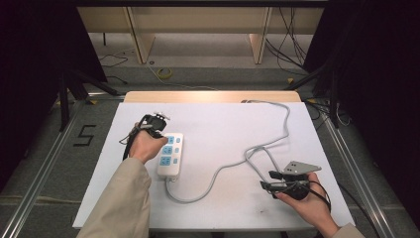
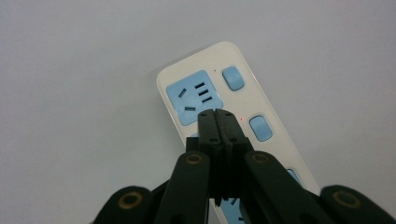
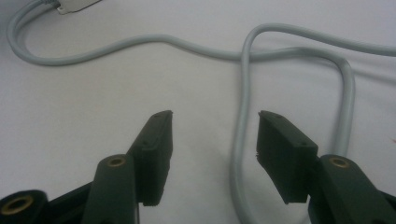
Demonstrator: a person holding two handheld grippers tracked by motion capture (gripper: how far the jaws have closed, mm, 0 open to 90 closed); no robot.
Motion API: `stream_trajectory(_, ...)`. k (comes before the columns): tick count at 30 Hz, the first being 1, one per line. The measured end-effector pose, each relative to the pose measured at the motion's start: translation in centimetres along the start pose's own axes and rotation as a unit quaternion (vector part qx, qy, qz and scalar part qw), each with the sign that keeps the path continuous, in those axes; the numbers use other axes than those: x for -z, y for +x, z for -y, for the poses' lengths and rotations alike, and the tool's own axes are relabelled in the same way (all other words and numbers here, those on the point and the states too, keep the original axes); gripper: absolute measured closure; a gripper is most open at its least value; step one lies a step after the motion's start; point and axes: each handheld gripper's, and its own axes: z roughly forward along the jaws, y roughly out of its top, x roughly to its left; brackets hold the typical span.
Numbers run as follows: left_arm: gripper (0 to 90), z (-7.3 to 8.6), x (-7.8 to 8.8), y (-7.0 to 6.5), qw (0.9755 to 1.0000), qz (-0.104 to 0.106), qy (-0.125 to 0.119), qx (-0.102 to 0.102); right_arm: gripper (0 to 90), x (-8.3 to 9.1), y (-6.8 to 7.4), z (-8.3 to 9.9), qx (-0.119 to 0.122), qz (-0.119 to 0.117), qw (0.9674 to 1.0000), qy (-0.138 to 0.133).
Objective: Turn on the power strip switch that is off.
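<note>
A white power strip (image 1: pixel 170 154) with blue sockets and blue switches lies on the white table (image 1: pixel 218 129), left of centre. In the left gripper view the strip (image 2: pixel 243 93) runs diagonally under my left gripper (image 2: pixel 216 114), whose jaws are shut together with nothing between them, tips over the middle socket. From above, my left gripper (image 1: pixel 157 130) sits at the strip's far end. A grey cable (image 1: pixel 233 163) runs from the strip and loops toward my right gripper (image 1: pixel 267 179). My right gripper (image 3: pixel 215 116) stands open above the table, with part of the cable (image 3: pixel 243 140) passing between its jaws, untouched.
The cable (image 1: pixel 285 116) winds on to the table's far edge. Beyond the table are wooden furniture legs (image 1: pixel 141 39) and loose wires (image 1: pixel 292 44) on the floor. Dark curtains flank both sides, and metal rails run along the floor.
</note>
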Motion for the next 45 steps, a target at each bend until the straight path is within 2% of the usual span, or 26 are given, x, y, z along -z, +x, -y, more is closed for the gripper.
stream_trajectory(13,89.7,-0.9,-0.4,-0.5,1.0,0.003,0.003,-0.006,46.5,0.0,0.0,0.0,0.001,0.0,1.0,-0.001)
stream_trajectory(27,89.8,-1.3,-0.9,-0.6,0.9999,0.004,0.01,-0.002,46.5,0.0,0.1,0.0,0.001,-0.002,1.0,0.0)
stream_trajectory(45,89.7,-2.3,-1.3,-1.3,0.9998,0.003,0.013,-0.012,46.5,0.0,0.1,0.0,0.002,-0.002,1.0,0.0)
